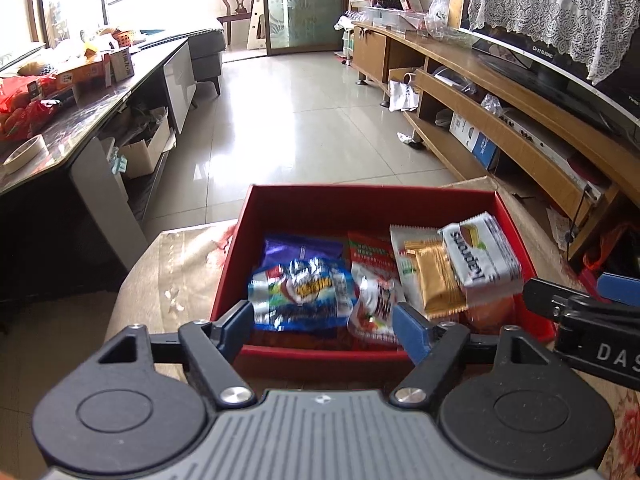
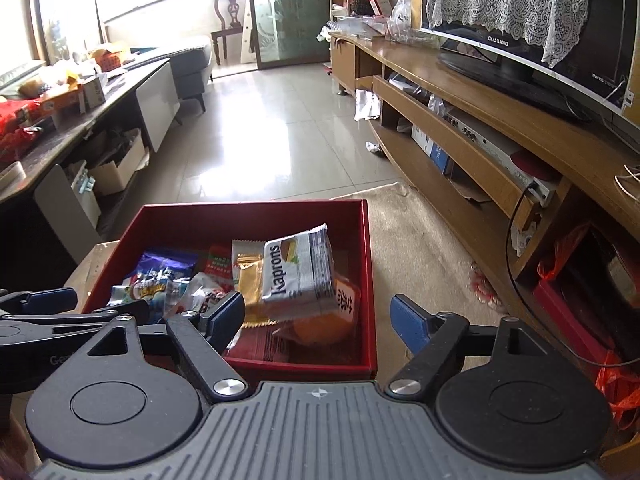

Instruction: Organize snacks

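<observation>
A red box (image 1: 360,200) (image 2: 248,216) stands on a beige cloth-covered surface and holds several snack packets. Among them are a blue-silver packet (image 1: 304,292) (image 2: 156,284), a purple one (image 1: 300,248), a red-white one (image 1: 372,256), a gold one (image 1: 436,276) (image 2: 250,280) and a white Kaprons packet (image 1: 484,256) (image 2: 300,276) lying tilted on top. An orange packet (image 2: 324,320) lies under it. My left gripper (image 1: 322,316) hovers open over the box's near edge, holding nothing. My right gripper (image 2: 318,306) is open and empty at the box's near right corner.
A wooden TV stand (image 2: 480,92) with a television (image 2: 520,52) runs along the right. On the left, a dark table (image 1: 80,120) carries red bags, boxes and a tape roll (image 1: 24,154). Tiled floor (image 1: 288,112) lies beyond the box.
</observation>
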Motion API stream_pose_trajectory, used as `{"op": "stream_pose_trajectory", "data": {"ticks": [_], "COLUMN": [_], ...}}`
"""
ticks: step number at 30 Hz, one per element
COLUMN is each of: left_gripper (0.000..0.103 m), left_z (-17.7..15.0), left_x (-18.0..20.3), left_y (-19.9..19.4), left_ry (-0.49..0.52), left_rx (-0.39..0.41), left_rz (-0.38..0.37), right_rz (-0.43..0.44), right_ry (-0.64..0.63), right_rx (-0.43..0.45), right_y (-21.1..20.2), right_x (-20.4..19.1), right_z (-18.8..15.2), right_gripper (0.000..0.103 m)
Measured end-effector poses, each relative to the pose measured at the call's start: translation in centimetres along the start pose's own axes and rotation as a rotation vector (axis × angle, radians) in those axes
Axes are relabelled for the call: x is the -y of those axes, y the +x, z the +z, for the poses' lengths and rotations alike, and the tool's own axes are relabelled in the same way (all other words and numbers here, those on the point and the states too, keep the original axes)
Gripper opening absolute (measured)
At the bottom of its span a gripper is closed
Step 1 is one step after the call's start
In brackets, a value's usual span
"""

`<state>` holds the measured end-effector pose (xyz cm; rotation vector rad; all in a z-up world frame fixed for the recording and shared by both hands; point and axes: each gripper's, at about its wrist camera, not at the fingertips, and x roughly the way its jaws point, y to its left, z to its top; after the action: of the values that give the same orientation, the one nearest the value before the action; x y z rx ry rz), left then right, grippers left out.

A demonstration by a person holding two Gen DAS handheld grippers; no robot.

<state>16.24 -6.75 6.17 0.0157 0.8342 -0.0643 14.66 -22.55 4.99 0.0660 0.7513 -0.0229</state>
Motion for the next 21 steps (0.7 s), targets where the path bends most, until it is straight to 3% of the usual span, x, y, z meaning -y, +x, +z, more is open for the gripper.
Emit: {"op": "stream_pose_trajectory", "data": {"ticks": [21], "left_gripper": [0.084], "left_z": [-7.6], "left_x": [0.3], "left_y": [-3.6], "left_ry": [0.015], "left_rx": [-0.076], "left_rz": [-0.003], "right_rz": [-0.052], "right_ry": [0.0], "right_rx": [-0.056], "right_y": [-4.6], "right_x": [-0.3], "right_z": [-6.8], "right_gripper": [0.087]}}
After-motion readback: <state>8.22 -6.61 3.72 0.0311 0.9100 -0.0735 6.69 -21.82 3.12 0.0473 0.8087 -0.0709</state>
